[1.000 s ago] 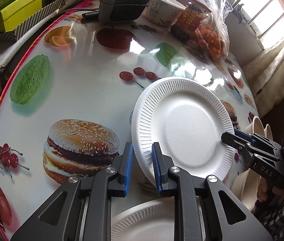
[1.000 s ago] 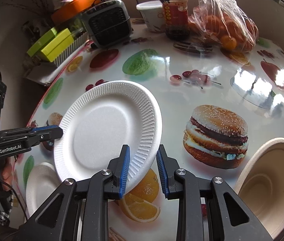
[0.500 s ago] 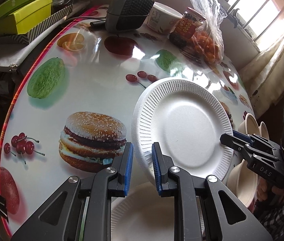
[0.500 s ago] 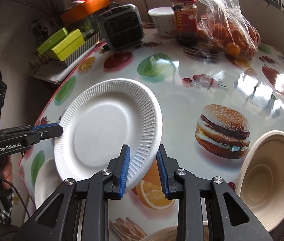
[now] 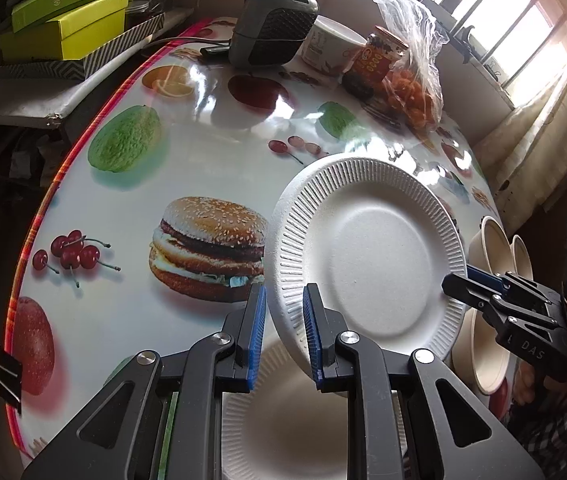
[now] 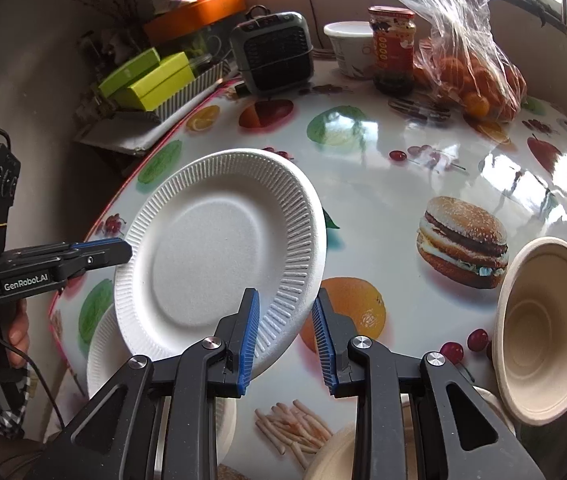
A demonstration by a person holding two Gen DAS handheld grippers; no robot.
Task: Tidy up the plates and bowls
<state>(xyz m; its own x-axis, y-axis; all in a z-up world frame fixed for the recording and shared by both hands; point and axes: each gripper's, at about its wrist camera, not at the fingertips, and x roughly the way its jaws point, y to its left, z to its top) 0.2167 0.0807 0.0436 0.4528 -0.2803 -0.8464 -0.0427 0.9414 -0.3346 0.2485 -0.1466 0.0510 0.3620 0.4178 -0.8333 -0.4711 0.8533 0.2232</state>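
Observation:
A white ribbed paper plate (image 5: pixel 367 256) (image 6: pixel 219 256) is held tilted above the table between both grippers. My left gripper (image 5: pixel 282 334) has the plate's rim between its blue pads, jaws slightly apart. My right gripper (image 6: pixel 285 338) likewise has the opposite rim between its pads, with a visible gap on the right side. A second white plate (image 5: pixel 291 420) (image 6: pixel 101 364) lies on the table under the held one. Beige bowls (image 6: pixel 543 328) (image 5: pixel 495 240) stand tilted at the table's right edge.
The round table (image 5: pixel 187 152) has a glossy fruit-and-burger cloth. At its far side stand a small grey heater (image 5: pixel 271 24), a white cup (image 6: pixel 349 52), a jar (image 6: pixel 393 52) and a bag of oranges (image 6: pixel 479 76). Green boxes (image 5: pixel 63 28) sit on a side shelf.
Both grippers pulled back toward the near table edge with the plate between them. The lower white plate and the bowls have come further into view.

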